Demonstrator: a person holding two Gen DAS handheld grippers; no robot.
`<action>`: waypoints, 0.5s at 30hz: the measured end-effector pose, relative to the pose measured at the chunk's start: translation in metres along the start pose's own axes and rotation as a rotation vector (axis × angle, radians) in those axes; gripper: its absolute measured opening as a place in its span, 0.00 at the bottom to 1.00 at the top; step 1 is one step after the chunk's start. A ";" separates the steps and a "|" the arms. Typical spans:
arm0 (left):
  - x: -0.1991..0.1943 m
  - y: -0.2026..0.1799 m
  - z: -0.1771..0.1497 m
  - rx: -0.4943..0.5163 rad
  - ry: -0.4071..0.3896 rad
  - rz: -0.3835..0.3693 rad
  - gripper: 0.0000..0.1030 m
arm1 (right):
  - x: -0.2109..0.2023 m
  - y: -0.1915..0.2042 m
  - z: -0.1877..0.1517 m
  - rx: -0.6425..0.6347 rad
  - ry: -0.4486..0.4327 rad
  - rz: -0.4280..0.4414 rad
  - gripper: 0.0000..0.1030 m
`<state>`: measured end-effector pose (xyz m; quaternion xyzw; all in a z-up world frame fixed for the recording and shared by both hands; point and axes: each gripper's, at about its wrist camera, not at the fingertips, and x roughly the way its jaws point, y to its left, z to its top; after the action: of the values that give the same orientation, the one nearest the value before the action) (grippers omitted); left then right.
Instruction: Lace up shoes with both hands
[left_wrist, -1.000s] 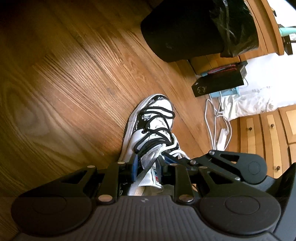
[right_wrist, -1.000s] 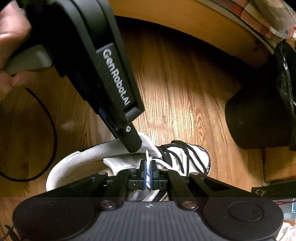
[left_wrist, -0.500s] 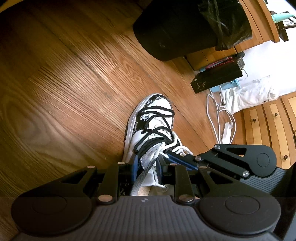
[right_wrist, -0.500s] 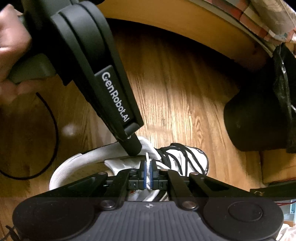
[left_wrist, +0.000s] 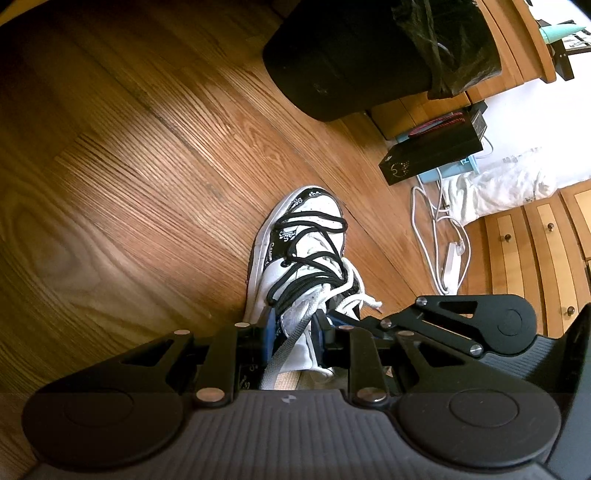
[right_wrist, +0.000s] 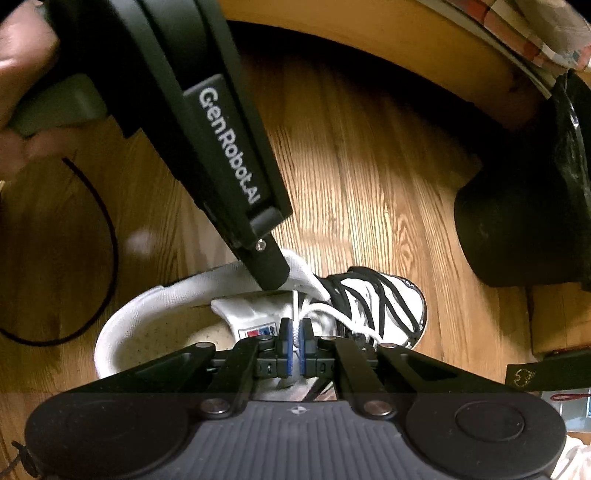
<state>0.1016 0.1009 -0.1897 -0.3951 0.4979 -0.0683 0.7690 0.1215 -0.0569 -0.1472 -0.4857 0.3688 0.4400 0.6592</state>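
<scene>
Right wrist view alone showed the right gripper (right_wrist: 295, 341) pinching a white lace (right_wrist: 296, 332); left wrist showed the left gripper (left_wrist: 293, 332) clamped on the sneaker (left_wrist: 306, 236) tongue (left_wrist: 299, 314).

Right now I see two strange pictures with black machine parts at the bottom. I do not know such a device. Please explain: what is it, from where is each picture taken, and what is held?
These are two hand-held grippers, each with two fingers and a wide-angle camera that looks along them. One picture comes from each. A person's hand carries the left one.

Both look down at a white and black shoe on a wooden floor. A black bin and a white cable are nearby.

The left gripper is closed on the shoe's white collar, with a grey strap between its pads. The right gripper is shut on a white lace.
</scene>
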 end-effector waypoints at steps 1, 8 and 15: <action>0.000 0.000 0.000 0.000 0.000 0.000 0.23 | 0.000 0.001 0.002 0.001 -0.001 -0.003 0.03; 0.000 -0.001 0.000 0.001 -0.001 0.003 0.23 | 0.002 -0.004 0.002 0.023 -0.001 0.010 0.03; 0.001 0.000 0.000 0.000 -0.002 0.002 0.23 | 0.000 -0.014 0.003 0.057 -0.031 0.020 0.03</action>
<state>0.1020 0.1004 -0.1901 -0.3945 0.4977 -0.0671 0.7695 0.1345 -0.0561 -0.1417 -0.4561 0.3757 0.4432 0.6741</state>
